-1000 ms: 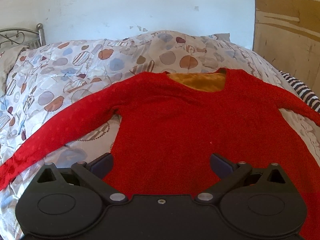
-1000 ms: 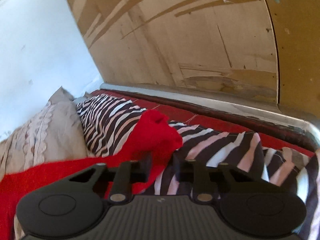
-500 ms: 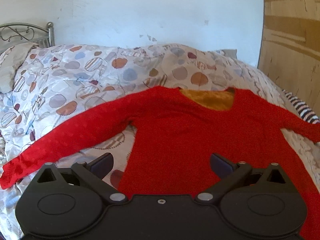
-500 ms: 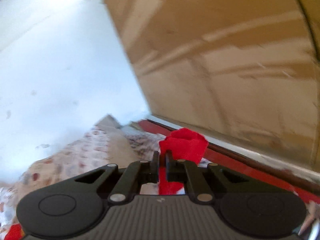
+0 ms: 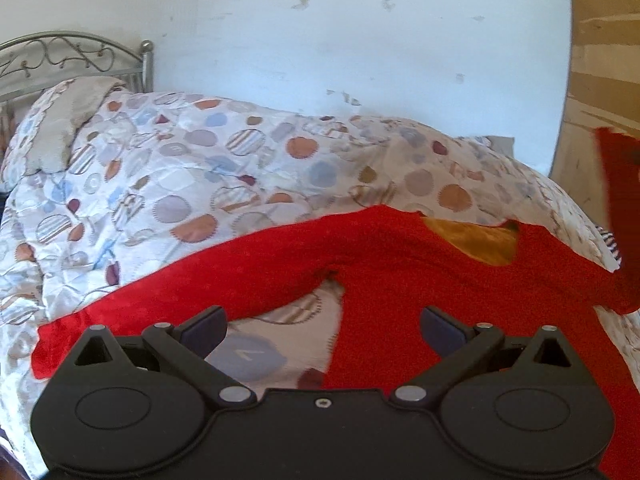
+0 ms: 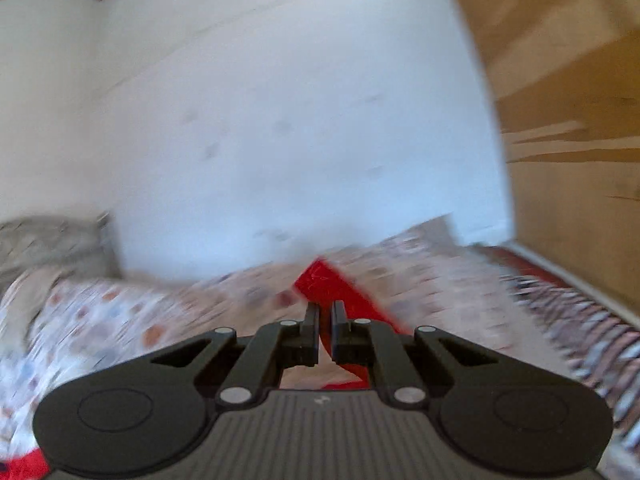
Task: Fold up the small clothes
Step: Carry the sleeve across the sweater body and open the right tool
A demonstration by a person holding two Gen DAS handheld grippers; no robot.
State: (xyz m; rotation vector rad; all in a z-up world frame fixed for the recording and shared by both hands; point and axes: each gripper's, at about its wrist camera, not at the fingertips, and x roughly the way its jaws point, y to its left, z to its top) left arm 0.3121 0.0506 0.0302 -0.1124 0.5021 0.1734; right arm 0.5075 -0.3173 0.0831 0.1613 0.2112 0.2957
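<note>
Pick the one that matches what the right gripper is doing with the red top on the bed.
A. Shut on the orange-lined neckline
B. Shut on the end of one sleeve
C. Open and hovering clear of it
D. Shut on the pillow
B: in the right wrist view the right gripper has its jaws closed on a strip of red fabric, and the left wrist view shows that sleeve lifted at the far right of the red top.

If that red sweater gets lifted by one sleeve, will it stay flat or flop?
Probably flop: the red sweater drapes over the quilt. The sleeve pinched in the right tool already hangs limp. It looks light, since a narrow pinch carries it.
</note>
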